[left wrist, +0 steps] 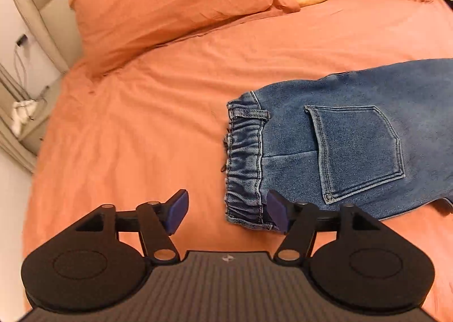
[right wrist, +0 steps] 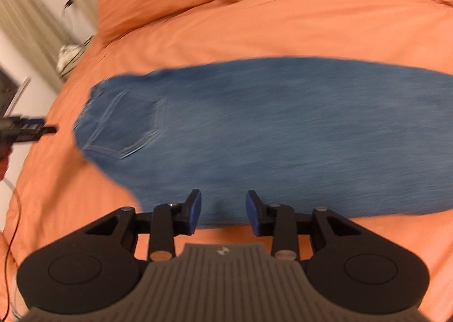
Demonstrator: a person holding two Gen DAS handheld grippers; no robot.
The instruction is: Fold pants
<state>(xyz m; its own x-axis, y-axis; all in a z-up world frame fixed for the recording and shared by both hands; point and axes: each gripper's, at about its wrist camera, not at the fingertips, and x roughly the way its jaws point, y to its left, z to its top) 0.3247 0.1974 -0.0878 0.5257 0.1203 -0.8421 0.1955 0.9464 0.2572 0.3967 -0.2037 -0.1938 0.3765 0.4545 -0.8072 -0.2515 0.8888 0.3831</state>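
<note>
While the bed (left wrist: 170, 123) carries the pants (right wrist: 269, 129) lying long-axis left to right, waistband (left wrist: 245, 163) leftward, the left gripper (left wrist: 226, 211) sits nearest that waistband, and the right gripper (right wrist: 223, 215) nearest the near edge; both jaws are apart, holding nothing.

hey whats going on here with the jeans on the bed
A person holding a gripper in each hand is working on folding blue jeans that lie flat on an orange bed. The left gripper is open near the elastic waistband; the right gripper is open at the near edge of the leg. Neither grips the fabric.
</note>
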